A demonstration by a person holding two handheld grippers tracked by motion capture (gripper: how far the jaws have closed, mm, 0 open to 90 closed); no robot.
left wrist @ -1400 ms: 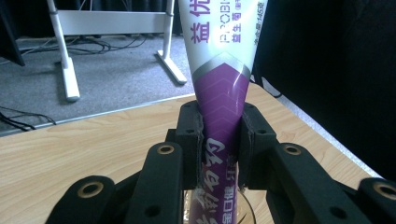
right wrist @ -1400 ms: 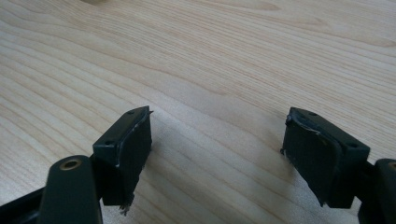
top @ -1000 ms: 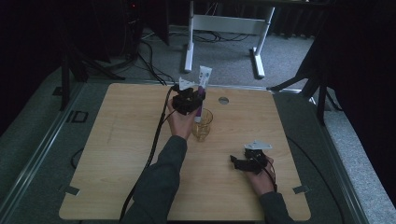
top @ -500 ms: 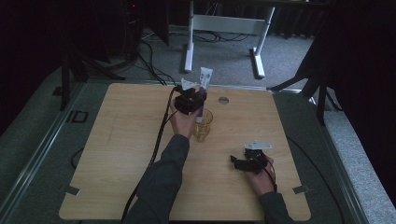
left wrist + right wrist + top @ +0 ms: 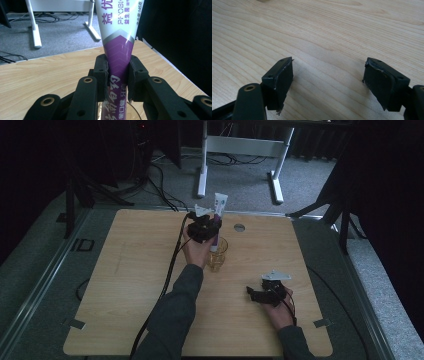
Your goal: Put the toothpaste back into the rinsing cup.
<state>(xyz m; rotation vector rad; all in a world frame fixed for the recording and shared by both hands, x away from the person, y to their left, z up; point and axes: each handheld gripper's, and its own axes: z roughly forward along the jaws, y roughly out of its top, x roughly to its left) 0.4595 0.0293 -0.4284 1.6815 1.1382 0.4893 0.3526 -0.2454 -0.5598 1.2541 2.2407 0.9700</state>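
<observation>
A white and purple toothpaste tube [image 5: 218, 217] stands upright with its lower end inside a clear glass cup [image 5: 217, 254] near the middle of the wooden table [image 5: 125, 285]. My left gripper [image 5: 207, 227] is shut on the tube's purple middle [image 5: 117, 72], just above the cup's rim [image 5: 132, 110]. My right gripper [image 5: 257, 294] rests low over the table at the front right, open, with bare wood between its jaws [image 5: 328, 75].
A round hole [image 5: 239, 227] sits in the table's far edge behind the cup. Beyond the table are a white desk frame [image 5: 240, 155] and cables on grey carpet. Metal brackets [image 5: 74, 323] mark the table's front corners.
The left gripper and the tube have shifted slightly; the tube stands more upright in the cup. The right gripper has stayed put.
</observation>
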